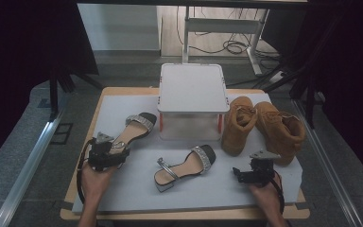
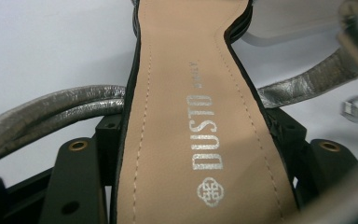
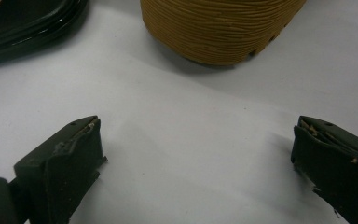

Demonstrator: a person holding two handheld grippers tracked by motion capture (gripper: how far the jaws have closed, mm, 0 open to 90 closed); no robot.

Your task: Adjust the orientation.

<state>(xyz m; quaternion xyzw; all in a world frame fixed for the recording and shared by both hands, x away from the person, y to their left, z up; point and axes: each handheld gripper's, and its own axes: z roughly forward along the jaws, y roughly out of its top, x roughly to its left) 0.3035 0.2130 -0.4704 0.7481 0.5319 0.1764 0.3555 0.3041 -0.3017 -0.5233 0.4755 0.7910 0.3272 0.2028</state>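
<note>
My left gripper (image 1: 108, 152) at the left of the mat is shut on the heel end of a black sandal (image 1: 134, 128) with a silver strap. In the left gripper view the tan insole (image 2: 196, 116) runs between both black jaws, and the silver ankle strap (image 2: 51, 112) loops off to the side. The matching sandal (image 1: 186, 166) lies on the mat's middle. My right gripper (image 1: 246, 171) hovers open over the bare white mat (image 3: 191, 116), near the tan boot sole (image 3: 219, 28) and the other sandal's black toe (image 3: 28, 23).
Two tan boots (image 1: 238, 124) (image 1: 281, 130) stand at the right of the mat. A clear plastic box with a white lid (image 1: 193, 90) sits at the back centre. The white mat (image 1: 123, 189) covers a wooden table, with metal rails along both sides.
</note>
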